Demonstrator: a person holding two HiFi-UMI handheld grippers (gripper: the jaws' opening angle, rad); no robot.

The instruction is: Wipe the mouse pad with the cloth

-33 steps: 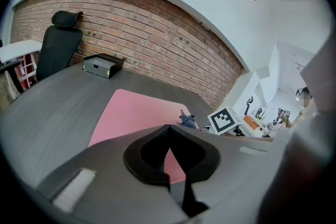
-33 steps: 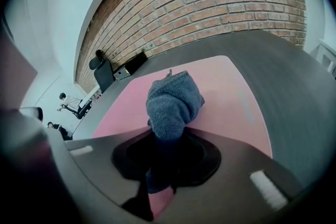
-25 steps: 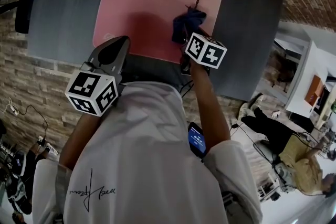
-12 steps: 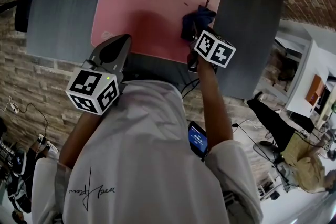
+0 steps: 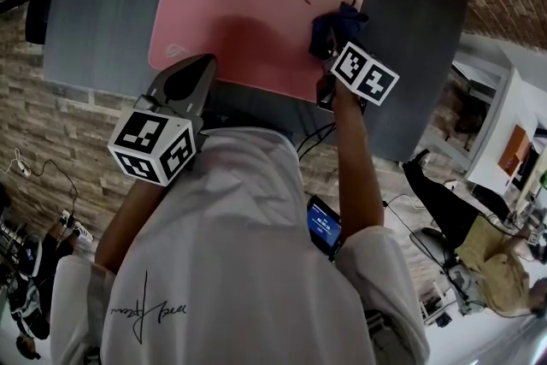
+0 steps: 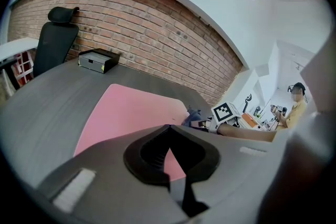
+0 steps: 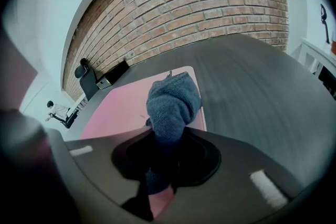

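Blue cloth [image 7: 173,102], clamped in your right gripper [image 7: 164,134], sits at the right edge of the pink mouse pad [image 5: 248,4]; bare pad stretches left. Your left gripper [image 6: 169,127] is empty, its jaws together. The pad's corner logo [image 5: 175,60] is unreadable.

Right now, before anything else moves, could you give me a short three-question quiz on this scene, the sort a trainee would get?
1. True or false: the left gripper is holding the blue cloth.
2. Where does the blue cloth sit on the pink mouse pad in the head view? A) near its right edge B) at its centre C) near its left edge
3. What are the jaws of the right gripper shut on?

Key
1. False: its jaws are together with nothing between them.
2. A
3. The blue cloth.
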